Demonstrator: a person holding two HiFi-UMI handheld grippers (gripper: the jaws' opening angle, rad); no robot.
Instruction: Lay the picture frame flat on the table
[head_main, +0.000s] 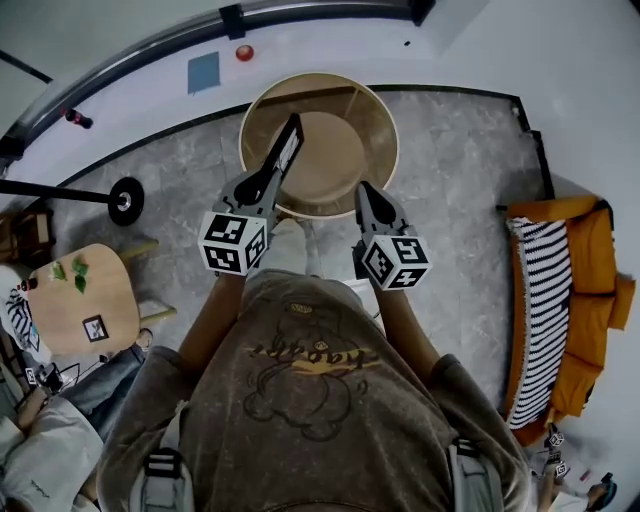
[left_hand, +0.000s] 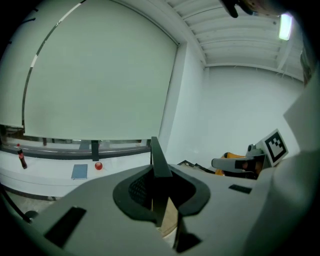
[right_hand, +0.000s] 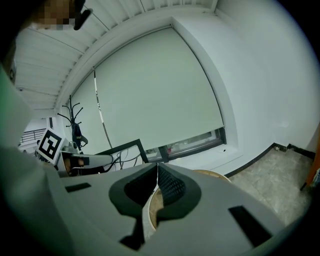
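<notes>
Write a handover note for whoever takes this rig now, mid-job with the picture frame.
Left tool: shut on the picture frame, held on edge over the round table.
Right tool: shut, empty, by the table's near rim.
Done: frame gripped.
To do: tip it flat onto the tabletop, then release.

The picture frame sits in the left gripper over the round table, with the right gripper beside, the sofa right and the side table left.
</notes>
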